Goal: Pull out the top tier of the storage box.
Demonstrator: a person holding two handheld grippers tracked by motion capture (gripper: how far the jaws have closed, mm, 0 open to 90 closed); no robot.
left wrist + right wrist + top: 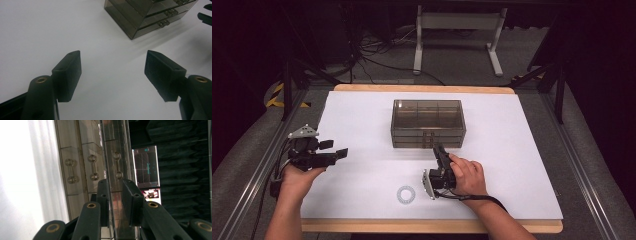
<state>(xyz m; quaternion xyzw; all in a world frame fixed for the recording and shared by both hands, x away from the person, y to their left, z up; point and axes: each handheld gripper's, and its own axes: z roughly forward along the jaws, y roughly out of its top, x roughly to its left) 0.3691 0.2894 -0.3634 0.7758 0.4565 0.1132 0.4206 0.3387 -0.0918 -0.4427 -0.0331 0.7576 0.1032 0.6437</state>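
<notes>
The smoky clear drawer box (428, 123) stands at the middle of the white desk (512, 165), its handles (92, 167) facing the person. The right gripper (441, 150) is rolled on its side just in front of the drawers, jaws narrowed with nothing between them, pointing near the top handle (117, 165). The left gripper (333, 148) waits well apart, jaws wide and empty. A ring (406, 194) lies nearer the desk's front edge

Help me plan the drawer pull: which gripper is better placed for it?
Right. The right gripper sits at the drawer box front, facing its handles; the left gripper is open, off to the side.
</notes>
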